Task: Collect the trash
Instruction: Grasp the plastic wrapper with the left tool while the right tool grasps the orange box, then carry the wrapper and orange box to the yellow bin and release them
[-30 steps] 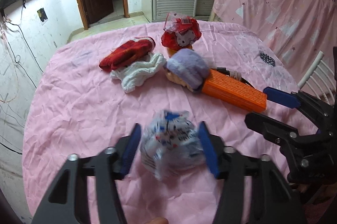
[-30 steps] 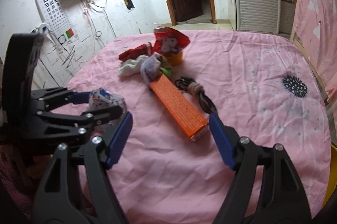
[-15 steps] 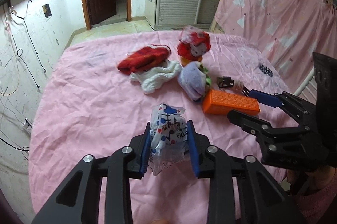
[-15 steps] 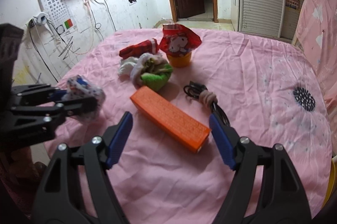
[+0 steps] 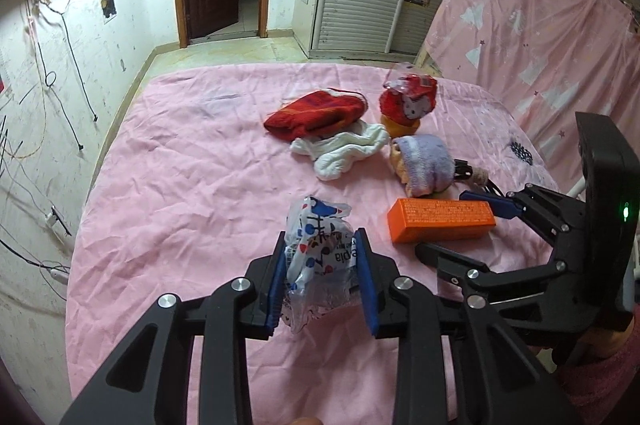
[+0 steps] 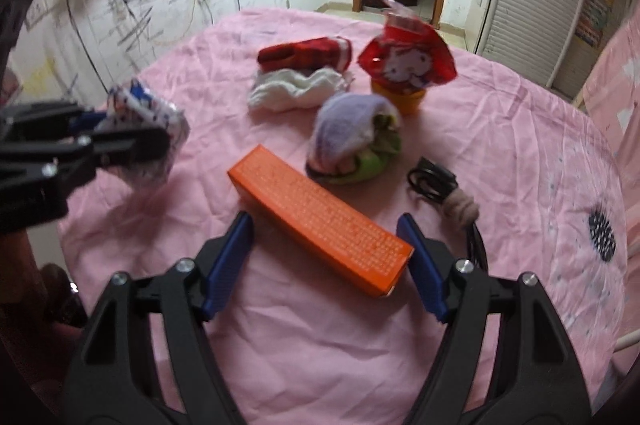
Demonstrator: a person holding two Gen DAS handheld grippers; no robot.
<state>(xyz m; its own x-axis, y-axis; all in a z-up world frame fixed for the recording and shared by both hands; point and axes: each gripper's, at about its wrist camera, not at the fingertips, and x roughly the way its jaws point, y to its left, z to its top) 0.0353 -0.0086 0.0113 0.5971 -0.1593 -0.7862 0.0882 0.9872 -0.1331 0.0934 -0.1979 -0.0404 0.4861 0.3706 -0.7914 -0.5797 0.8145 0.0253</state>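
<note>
My left hand-held gripper (image 5: 322,279) has gone from spread to pinching the printed plastic bag (image 5: 318,253), lifting it off the tabletop (image 5: 180,185). My right hand-held gripper (image 6: 326,265), jaws spread, has closed in around the orange box (image 6: 320,217), likely my next pickup.

Over the last second the left tool (image 5: 322,275) has clamped and lifted the crumpled white spotted plastic wrapper (image 5: 320,257), while the right tool (image 6: 326,267) has moved to straddle the long orange cardboard box (image 6: 320,217).

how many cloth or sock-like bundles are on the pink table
3: a red knit piece at the back, a white cloth touching its front edge, a purple bundle right of them. Others may be hidden.
</note>
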